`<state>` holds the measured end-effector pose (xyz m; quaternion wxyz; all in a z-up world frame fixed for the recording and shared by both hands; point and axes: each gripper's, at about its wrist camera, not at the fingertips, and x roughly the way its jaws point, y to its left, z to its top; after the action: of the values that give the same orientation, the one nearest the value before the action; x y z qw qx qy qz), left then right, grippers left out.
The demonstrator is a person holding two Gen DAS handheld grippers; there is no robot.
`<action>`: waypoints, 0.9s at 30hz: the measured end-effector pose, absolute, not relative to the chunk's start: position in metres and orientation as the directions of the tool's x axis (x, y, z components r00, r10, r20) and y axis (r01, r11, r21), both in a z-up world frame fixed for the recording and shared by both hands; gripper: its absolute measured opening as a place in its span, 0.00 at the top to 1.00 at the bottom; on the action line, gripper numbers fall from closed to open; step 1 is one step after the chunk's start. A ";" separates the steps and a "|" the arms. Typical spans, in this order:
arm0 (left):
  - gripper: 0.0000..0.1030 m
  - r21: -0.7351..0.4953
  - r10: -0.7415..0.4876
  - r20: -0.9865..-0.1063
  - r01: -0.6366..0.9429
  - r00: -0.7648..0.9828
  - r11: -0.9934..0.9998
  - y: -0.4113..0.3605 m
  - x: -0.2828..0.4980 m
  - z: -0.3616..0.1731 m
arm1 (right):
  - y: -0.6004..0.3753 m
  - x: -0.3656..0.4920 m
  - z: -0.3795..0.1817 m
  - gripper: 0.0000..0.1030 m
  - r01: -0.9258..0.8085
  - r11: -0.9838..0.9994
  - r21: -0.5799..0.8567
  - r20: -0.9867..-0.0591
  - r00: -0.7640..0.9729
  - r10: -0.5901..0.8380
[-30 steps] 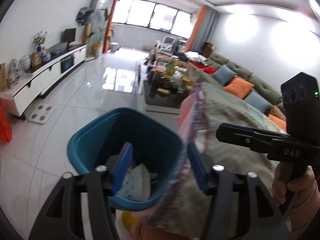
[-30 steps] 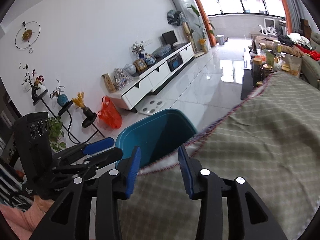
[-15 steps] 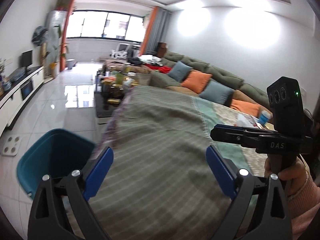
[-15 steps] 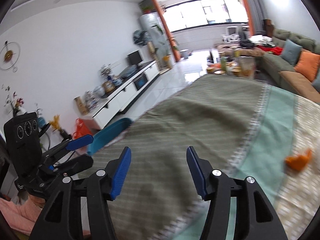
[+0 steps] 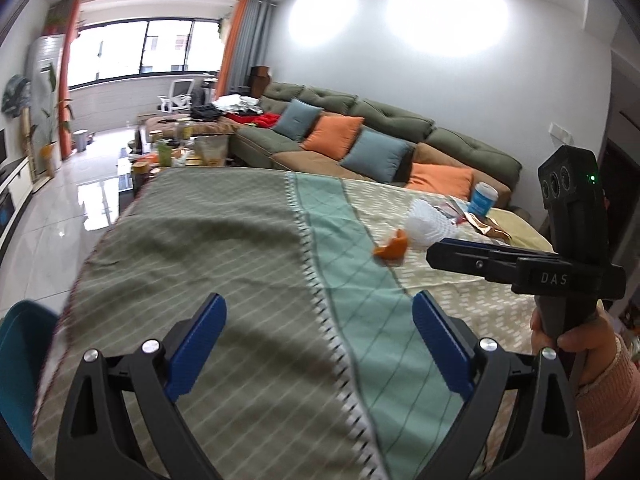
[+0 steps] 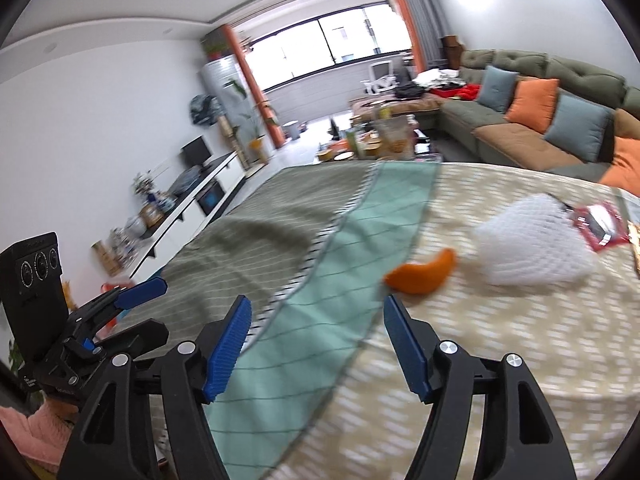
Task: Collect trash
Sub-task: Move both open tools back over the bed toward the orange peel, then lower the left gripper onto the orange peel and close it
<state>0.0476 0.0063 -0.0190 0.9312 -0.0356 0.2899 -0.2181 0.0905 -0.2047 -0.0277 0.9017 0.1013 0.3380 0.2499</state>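
Both pairs of blue-padded fingers stand spread wide and hold nothing. The right gripper (image 6: pixel 316 344) hovers above the worktop, aimed at a curved piece of orange peel (image 6: pixel 422 276) lying just ahead on the cloth. Just beyond the peel lies a white foam fruit net (image 6: pixel 532 242), then a torn red-edged wrapper (image 6: pixel 600 230). The left gripper (image 5: pixel 318 342) hovers over the grey-green end of the patterned tablecloth (image 5: pixel 224 248), well apart from the litter. In the left view a gold foil wrapper (image 5: pixel 490 228) and a blue-and-white paper cup (image 5: pixel 483 199) show at the far right end of the worktop. The teal plastic bin (image 5: pixel 22 354) stands on the floor at the worktop's left edge; its contents are hidden from here. Judgement: collection is incomplete, since at least the peel, net, wrappers and possibly the cup are left to pick up and carry to the bin, with the peel the likely next item. Legible writing: "DAS" on the right gripper's body; print on the cup and wrappers is too small to read.
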 end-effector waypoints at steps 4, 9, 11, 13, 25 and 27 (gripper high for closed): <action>0.09 -0.174 -0.445 -0.538 0.422 0.716 0.890 -0.016 0.064 -0.018 | -0.228 0.097 -0.027 0.33 -0.337 0.874 0.351 -0.556 0.676 0.484; 0.09 -0.166 -0.457 -0.555 0.446 0.695 0.879 -0.039 0.081 -0.019 | -0.251 0.103 -0.027 0.33 -0.303 0.890 0.341 -0.556 0.699 0.451; 0.09 -0.166 -0.463 -0.557 0.454 0.689 0.875 -0.046 0.085 -0.020 | -0.258 0.107 -0.028 0.32 -0.291 0.894 0.339 -0.556 0.704 0.441; 0.10 -0.160 -0.463 -0.566 0.460 0.682 0.874 -0.053 0.092 -0.021 | -0.262 0.110 -0.028 0.32 -0.283 0.899 0.334 -0.561 0.707 0.431; 0.21 -0.151 -0.487 -0.613 0.512 0.622 0.845 -0.086 0.123 -0.024 | -0.284 0.137 -0.031 0.32 -0.240 0.929 0.283 -0.595 0.715 0.366; 0.24 -0.147 -0.486 -0.621 0.518 0.615 0.843 -0.091 0.128 -0.025 | -0.286 0.144 -0.032 0.32 -0.233 0.933 0.273 -0.605 0.713 0.355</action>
<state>0.1275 -0.0911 -0.0252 0.8983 0.0235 0.3384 -0.2794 0.1439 -0.2857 -0.0320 0.9212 0.0885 0.3435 0.1596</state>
